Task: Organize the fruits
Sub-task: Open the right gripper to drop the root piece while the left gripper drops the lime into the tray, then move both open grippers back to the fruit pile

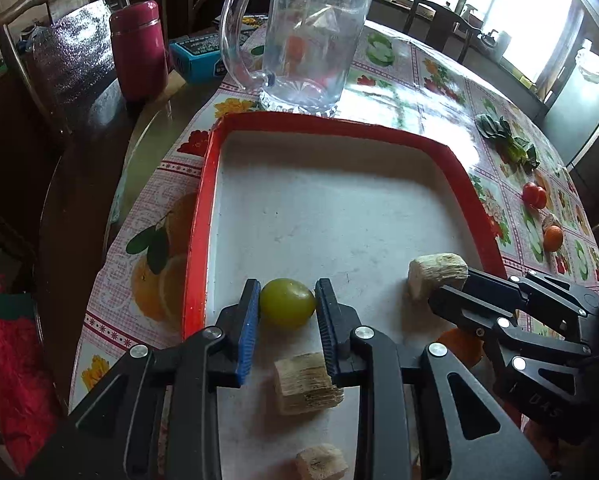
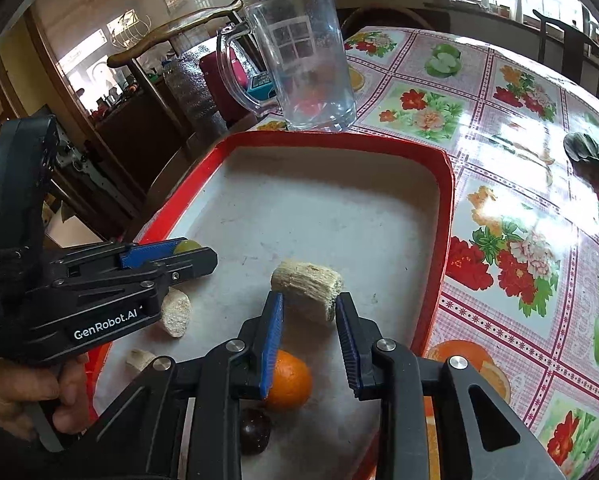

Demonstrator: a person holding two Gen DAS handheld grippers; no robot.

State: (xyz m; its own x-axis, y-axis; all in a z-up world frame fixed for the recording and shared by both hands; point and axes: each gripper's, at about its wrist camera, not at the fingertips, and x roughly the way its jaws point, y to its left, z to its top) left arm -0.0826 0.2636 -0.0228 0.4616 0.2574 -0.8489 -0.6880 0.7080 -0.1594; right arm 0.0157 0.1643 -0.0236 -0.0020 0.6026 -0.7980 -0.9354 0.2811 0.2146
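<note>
Blue-padded left hand-held gripper (image 1: 286,304) brackets the green grape (image 1: 287,303) on the white floor of the red-rimmed tray (image 1: 197,240), pads apparently touching both sides though grip firmness unclear; right hand-held gripper (image 2: 308,312) stands spread around a fibrous cane piece (image 2: 306,289), one pad close, nothing pinched, probably setting it down or lining up a pick. Orange (image 2: 289,380), a dark plum (image 2: 254,430) and more cane pieces (image 1: 307,384) crowd the near end, likely gathered there; the far half lies bare up to the rim, the glass mug (image 1: 311,36) just past it on the counter (image 1: 419,80).
</note>
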